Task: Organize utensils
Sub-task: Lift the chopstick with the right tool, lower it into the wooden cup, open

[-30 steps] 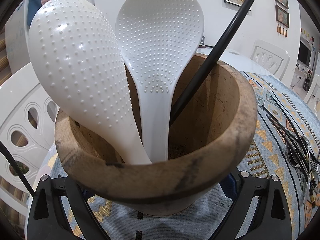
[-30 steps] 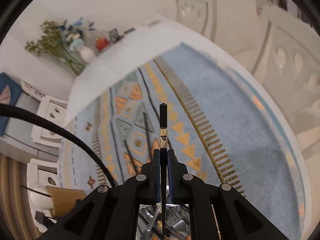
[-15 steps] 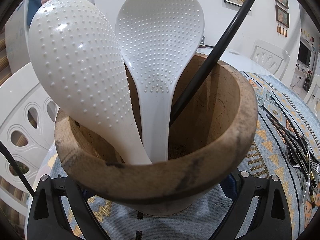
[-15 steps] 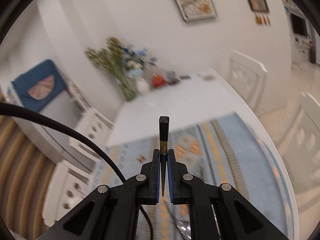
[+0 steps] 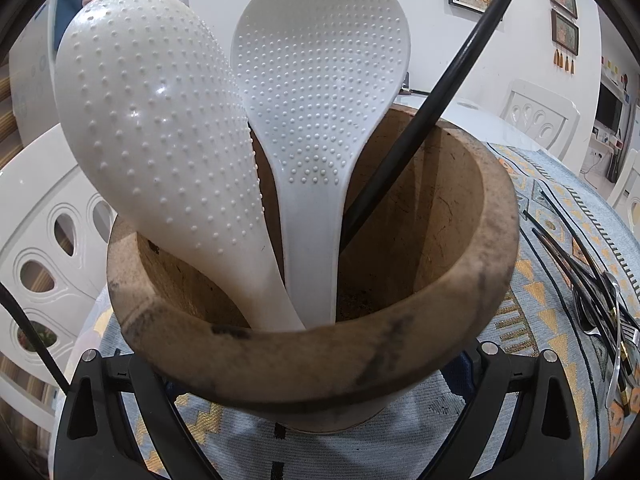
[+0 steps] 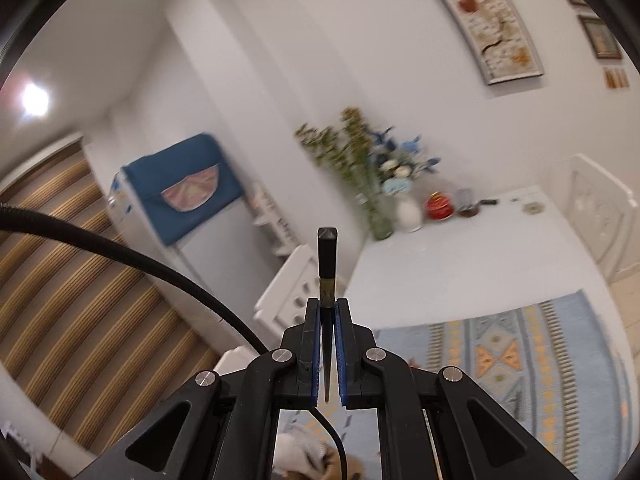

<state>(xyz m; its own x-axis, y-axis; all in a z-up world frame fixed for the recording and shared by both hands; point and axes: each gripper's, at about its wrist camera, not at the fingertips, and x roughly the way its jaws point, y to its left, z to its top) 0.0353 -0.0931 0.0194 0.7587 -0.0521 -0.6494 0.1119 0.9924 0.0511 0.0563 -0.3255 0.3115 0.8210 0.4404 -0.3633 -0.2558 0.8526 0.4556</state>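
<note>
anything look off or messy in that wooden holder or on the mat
Nothing is spilled or broken. The wooden holder has dark smudges on its rim and some dark grit at the bottom. The two white rice paddles lean apart, and loose black utensils lie unsorted on the patterned mat.

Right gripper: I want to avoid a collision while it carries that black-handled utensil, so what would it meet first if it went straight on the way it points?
Probably nothing close: beyond the right gripper, shut on the black-handled utensil, lies open air, then a white chair and white table. Depth is unclear.
</note>
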